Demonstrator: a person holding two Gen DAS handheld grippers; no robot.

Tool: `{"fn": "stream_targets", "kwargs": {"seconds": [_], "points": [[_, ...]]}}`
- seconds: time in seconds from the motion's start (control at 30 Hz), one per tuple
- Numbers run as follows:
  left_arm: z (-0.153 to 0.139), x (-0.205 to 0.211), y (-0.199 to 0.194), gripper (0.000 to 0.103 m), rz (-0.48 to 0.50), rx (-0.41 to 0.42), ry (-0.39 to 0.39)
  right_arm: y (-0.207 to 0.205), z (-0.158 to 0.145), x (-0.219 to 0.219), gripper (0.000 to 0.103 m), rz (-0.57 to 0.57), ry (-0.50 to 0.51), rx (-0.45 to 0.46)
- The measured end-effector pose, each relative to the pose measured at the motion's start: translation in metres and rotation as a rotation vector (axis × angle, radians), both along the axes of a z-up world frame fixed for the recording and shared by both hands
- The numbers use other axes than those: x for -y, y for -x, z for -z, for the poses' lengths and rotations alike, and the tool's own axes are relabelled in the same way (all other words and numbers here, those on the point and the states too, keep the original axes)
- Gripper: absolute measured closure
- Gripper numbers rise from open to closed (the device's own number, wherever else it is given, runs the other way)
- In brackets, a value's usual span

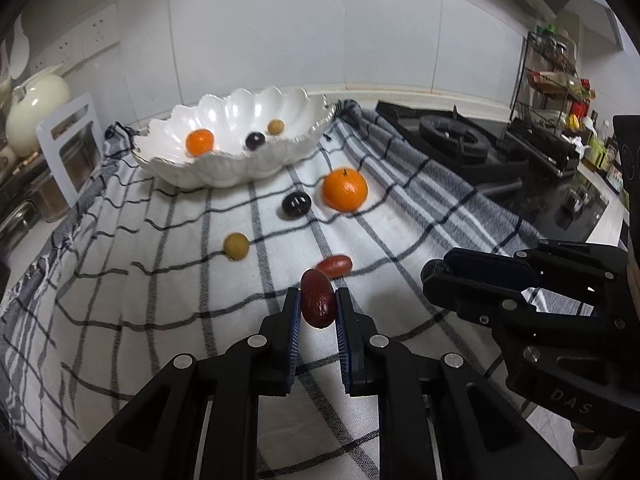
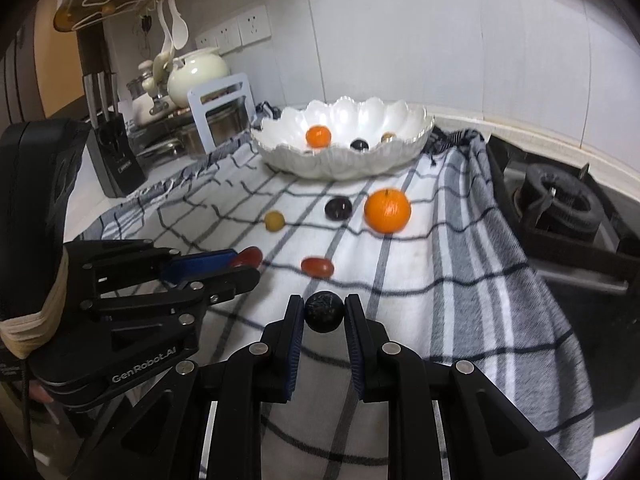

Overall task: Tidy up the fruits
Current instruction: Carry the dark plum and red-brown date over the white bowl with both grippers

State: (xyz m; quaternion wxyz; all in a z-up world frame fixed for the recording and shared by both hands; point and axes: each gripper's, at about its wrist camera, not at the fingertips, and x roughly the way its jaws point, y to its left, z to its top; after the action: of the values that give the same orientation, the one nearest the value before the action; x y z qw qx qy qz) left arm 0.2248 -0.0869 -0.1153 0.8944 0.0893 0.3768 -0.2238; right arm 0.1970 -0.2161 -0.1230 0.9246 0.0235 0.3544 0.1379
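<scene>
My left gripper (image 1: 318,300) is shut on a dark red date (image 1: 318,300), held above the checked cloth (image 1: 160,280). In the right wrist view my right gripper (image 2: 324,310) is shut on a small black round fruit (image 2: 324,311). On the cloth lie a big orange (image 1: 345,189), a dark plum (image 1: 296,204), a yellow-brown longan (image 1: 236,245) and a second red date (image 1: 334,266). The white scalloped bowl (image 1: 280,158) at the back holds a small orange (image 1: 199,142), a dark fruit (image 1: 255,140) and a tan one (image 1: 275,127). The left gripper (image 2: 236,268) also shows at the left of the right wrist view.
A black gas hob (image 1: 460,140) borders the cloth on the right, with a spice rack (image 1: 556,92) behind it. At the left stand a cream teapot (image 2: 196,74), a metal pot behind a white holder (image 2: 220,120) and a knife block (image 2: 116,156). A tiled wall closes the back.
</scene>
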Motion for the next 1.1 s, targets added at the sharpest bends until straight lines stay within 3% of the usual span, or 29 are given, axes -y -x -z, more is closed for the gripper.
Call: {"fn": "stream_targets", "kwargs": {"seconds": [1.1], "points": [[-0.102, -0.045, -0.033, 0.085, -0.159, 0.254, 0.082, -0.054, -0.098, -0.017, 0.081, 0.036, -0.036, 0.259]]}}
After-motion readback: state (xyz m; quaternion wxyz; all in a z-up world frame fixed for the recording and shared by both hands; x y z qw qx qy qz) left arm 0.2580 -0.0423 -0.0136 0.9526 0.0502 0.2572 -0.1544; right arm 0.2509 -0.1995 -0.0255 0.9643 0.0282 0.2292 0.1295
